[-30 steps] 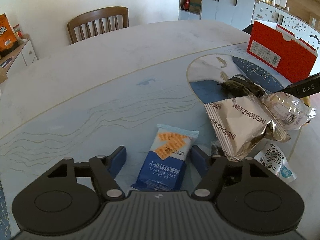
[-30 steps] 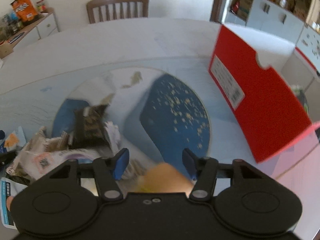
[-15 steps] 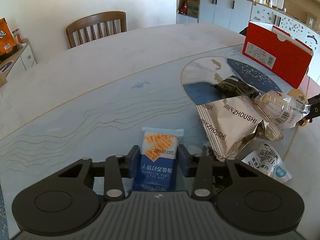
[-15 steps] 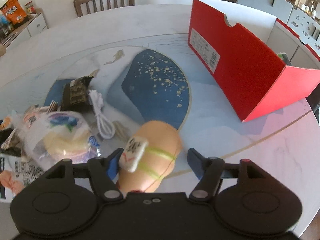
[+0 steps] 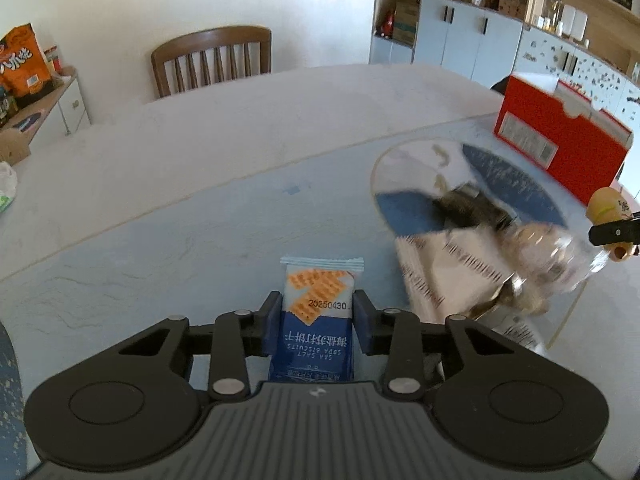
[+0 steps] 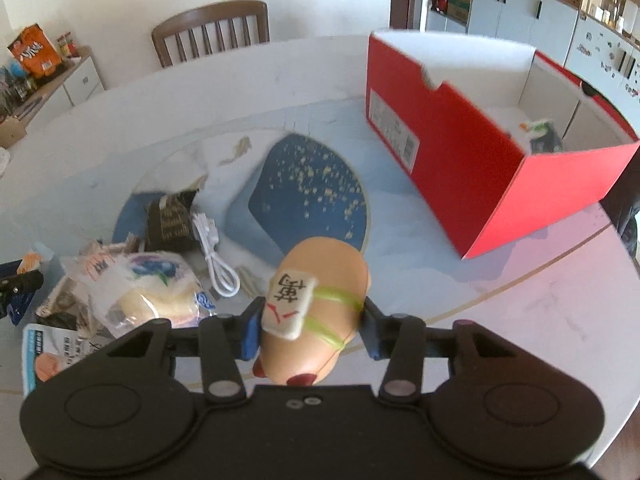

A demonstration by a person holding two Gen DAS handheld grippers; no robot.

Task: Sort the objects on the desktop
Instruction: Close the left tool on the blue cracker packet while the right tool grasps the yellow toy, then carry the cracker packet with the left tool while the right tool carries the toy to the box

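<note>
A blue and white soda biscuit packet (image 5: 318,292) lies on the table with my left gripper (image 5: 316,312) shut on its sides. In the right wrist view a peach-coloured toy (image 6: 324,276) with a mahjong tile and green bands sits between the blue pads of my right gripper (image 6: 310,320). Those jaws are closing, and both pads press the toy, which hangs above the table. An open red box (image 6: 472,168) stands ahead to the right. The toy (image 5: 606,204) also shows at the far right of the left wrist view, in front of the red box (image 5: 560,148).
A pile of snacks lies between the grippers: a silver bag (image 5: 452,272), a bun in clear wrap (image 6: 148,292), a dark packet (image 6: 170,218) and a white cable (image 6: 216,264). A small dark item (image 6: 542,136) rests inside the box. A wooden chair (image 5: 212,60) stands behind the table.
My left jaws have shut on the biscuit packet. My right gripper has risen with the toy and narrowed onto it, and the box's inside has come into view.
</note>
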